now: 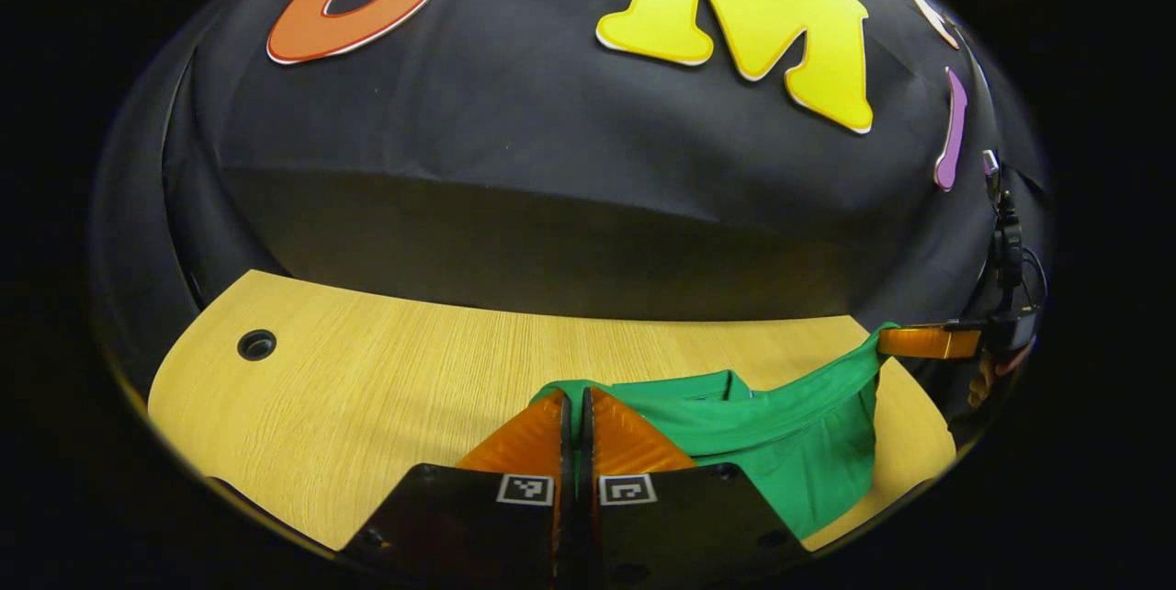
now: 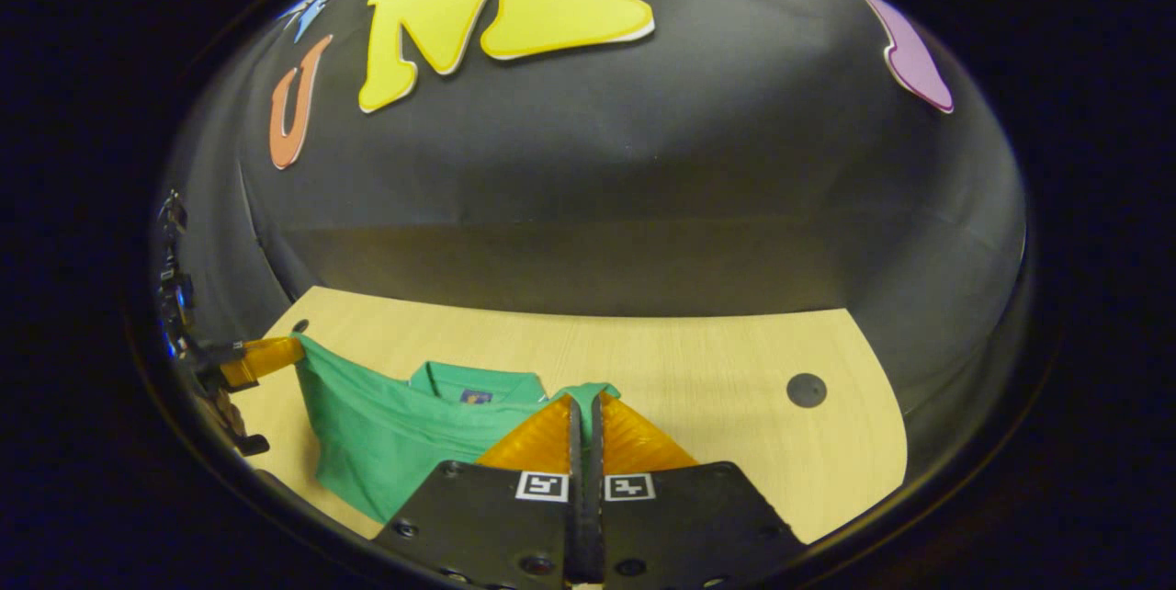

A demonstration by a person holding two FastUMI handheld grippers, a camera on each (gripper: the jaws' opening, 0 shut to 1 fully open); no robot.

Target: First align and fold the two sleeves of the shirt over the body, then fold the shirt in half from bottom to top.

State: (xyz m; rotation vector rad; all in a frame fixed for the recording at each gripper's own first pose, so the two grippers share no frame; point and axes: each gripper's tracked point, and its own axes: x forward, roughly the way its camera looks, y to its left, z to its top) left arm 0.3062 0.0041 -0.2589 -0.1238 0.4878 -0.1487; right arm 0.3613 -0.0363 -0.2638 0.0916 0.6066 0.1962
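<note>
I see a green cloth shirt (image 1: 781,443) with a collar on a light wooden table (image 1: 367,388). My two tools hold it up by two spots, so the cloth hangs between them like a little hammock.

In the left gripper view, my left gripper (image 1: 576,399) is at the bottom. Its two fingers are pressed together, and a bit of the green cloth is pinched between them at the tips. The shirt goes from there off to the right. Far on the right side I see my right gripper (image 1: 884,339), and the green cloth is pulled up to its tip. The cloth sags between the two tools. A flap of the shirt hangs down to the table below it. A small round dark hole (image 1: 256,345) is in the table on the left.

In the right gripper view, my right gripper (image 2: 585,399) is at the bottom. Its fingers are squeezed together too, with a little green fold caught at the tips. The shirt (image 2: 386,434) spreads to the left, and I can see its collar (image 2: 473,381) with a small tag inside. My left gripper (image 2: 296,346) is far off on the left, holding the other end of the cloth. The table (image 2: 698,388) has a round dark spot (image 2: 806,390) on the right.
</note>
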